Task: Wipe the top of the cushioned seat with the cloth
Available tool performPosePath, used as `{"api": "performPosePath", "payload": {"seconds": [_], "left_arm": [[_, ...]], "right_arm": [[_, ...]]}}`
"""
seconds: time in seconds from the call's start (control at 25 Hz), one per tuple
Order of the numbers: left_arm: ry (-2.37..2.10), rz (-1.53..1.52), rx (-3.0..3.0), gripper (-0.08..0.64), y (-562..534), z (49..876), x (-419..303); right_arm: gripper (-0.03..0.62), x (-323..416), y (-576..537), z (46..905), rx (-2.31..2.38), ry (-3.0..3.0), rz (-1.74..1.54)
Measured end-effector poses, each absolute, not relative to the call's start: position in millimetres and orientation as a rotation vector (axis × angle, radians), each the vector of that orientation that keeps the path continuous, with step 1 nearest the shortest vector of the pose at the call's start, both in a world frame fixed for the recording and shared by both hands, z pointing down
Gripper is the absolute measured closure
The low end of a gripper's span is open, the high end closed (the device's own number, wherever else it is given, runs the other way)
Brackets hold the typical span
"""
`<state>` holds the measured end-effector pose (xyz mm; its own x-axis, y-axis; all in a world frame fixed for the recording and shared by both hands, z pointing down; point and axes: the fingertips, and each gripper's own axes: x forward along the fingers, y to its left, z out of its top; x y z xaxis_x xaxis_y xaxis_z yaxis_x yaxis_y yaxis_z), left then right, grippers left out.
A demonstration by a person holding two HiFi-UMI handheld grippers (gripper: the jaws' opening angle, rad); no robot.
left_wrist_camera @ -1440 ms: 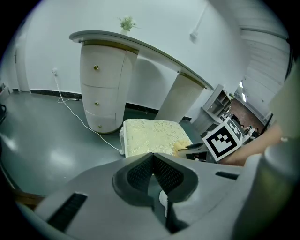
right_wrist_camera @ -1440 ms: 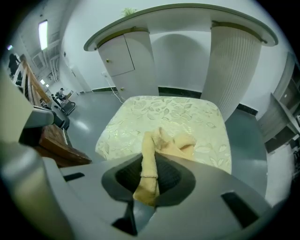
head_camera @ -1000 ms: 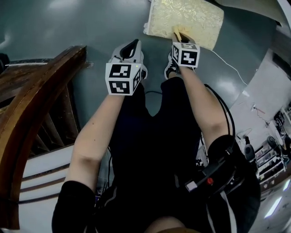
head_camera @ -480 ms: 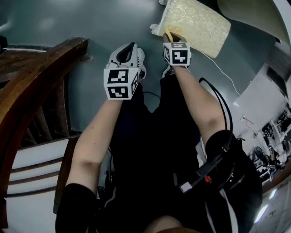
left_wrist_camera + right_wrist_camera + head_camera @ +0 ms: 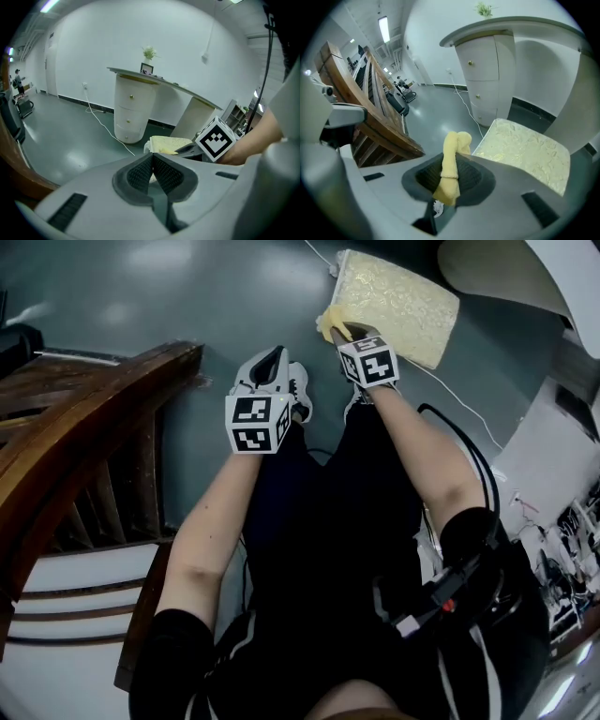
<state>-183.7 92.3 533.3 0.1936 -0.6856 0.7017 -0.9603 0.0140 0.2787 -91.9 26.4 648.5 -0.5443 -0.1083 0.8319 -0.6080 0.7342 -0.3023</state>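
Right gripper view: your right hand-held gripper (image 5: 454, 180) grips the rolled yellow cloth (image 5: 451, 159).
Left gripper view: your left hand-held gripper (image 5: 152, 174) is closed, empty.
Head view: cloth at near corner of the pale yellow cushioned seat (image 5: 403, 301).

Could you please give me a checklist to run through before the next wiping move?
1. Cloth gripped: ok, the right tongs are shut on it.
2. Cloth touching the seat: cannot tell; it is at the seat's near corner.
3. Seat top bare: ok, nothing lies on it.
4. Left tongs out of the way: ok, shut, empty, apart from the seat.
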Motion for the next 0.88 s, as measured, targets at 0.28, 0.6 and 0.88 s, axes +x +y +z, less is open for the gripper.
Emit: {"api": "performPosePath", "payload": {"seconds": [0.28, 0.6, 0.88], "left_arm": [[-1.576, 0.462, 1.833, 0.556, 67, 460, -176], [-1.522, 0.4, 2.002, 0.556, 32, 384, -149], [-1.44, 0.394, 2.23, 0.557, 3, 313, -111]], "right_arm": [[0.525, -77, 15, 541, 0.55, -2.22, 0.79], [0.526, -27, -8, 436, 0.706, -2.309, 0.735], [0.525, 14, -15, 347, 0.878, -2.395, 0.697]]}}
